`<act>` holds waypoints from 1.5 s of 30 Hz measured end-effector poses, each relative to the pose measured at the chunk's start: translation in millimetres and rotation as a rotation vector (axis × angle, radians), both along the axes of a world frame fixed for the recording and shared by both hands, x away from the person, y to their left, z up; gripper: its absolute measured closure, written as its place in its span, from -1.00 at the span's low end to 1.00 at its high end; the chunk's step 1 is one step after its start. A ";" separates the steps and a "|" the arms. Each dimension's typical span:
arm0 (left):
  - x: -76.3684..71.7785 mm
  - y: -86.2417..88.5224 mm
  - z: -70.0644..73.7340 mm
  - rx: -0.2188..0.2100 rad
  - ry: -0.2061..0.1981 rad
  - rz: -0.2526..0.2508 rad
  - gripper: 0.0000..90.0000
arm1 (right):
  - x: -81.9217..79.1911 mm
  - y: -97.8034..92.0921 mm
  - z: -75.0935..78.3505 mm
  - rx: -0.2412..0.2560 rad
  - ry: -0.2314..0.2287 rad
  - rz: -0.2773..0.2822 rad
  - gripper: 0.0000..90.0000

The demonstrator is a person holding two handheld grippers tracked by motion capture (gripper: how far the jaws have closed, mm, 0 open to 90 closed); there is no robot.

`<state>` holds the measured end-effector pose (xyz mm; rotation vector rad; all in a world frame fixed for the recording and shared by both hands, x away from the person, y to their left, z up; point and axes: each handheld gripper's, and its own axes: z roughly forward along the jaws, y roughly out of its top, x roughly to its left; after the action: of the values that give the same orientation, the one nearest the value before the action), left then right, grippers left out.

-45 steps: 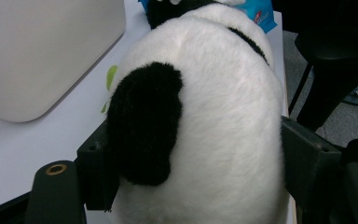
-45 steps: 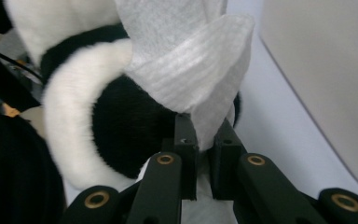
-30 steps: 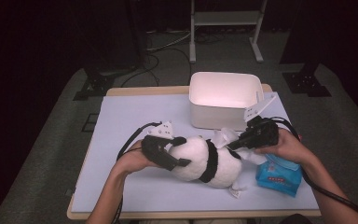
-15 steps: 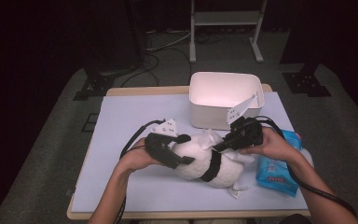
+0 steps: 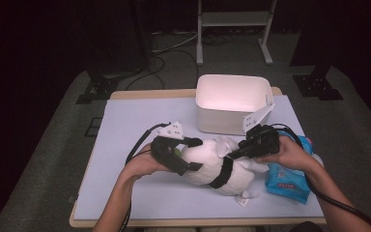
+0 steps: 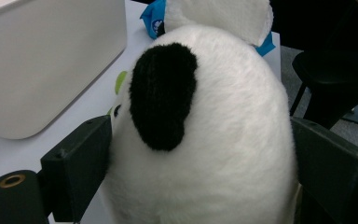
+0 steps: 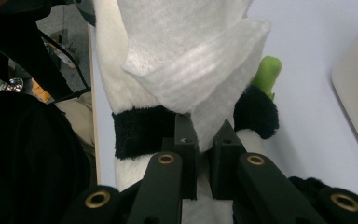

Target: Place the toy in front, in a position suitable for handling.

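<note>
High view centre: the plush panda point(image 5: 212, 166) is clamped by the left gripper point(image 5: 186, 153) while a wipe point(image 7: 191, 65) is pinched by the right gripper point(image 7: 204, 154), so wiping strokes are judged next.

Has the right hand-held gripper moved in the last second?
Yes. The right hand-held gripper moved left, away from the blue pack, over the plush panda.

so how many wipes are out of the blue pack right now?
1. A white wipe is pinched in the right gripper, held against the plush panda. More may sit hidden inside the blue pack.
</note>
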<state>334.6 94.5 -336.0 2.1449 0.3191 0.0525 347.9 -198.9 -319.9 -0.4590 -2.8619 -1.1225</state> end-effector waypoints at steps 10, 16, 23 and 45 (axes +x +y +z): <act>1.3 7.6 -0.7 -0.017 0.020 0.018 -0.84 | -1.7 -7.4 -1.7 0.001 0.004 -0.008 0.85; 2.2 10.7 -1.2 -0.027 0.028 0.017 -0.84 | -2.5 -15.6 -3.1 0.001 0.006 -0.021 0.85; 4.8 8.0 -8.7 -0.008 0.052 0.008 -0.90 | -4.1 -27.0 -5.4 0.000 0.007 -0.044 0.85; 5.9 -1.5 0.6 -0.061 0.022 -0.048 -0.38 | -4.2 -36.5 -7.0 0.058 0.008 -0.078 0.86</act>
<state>340.5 93.0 -335.4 2.0932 0.2779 -0.0085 343.6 -235.4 -327.0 -0.5749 -2.8184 -1.2089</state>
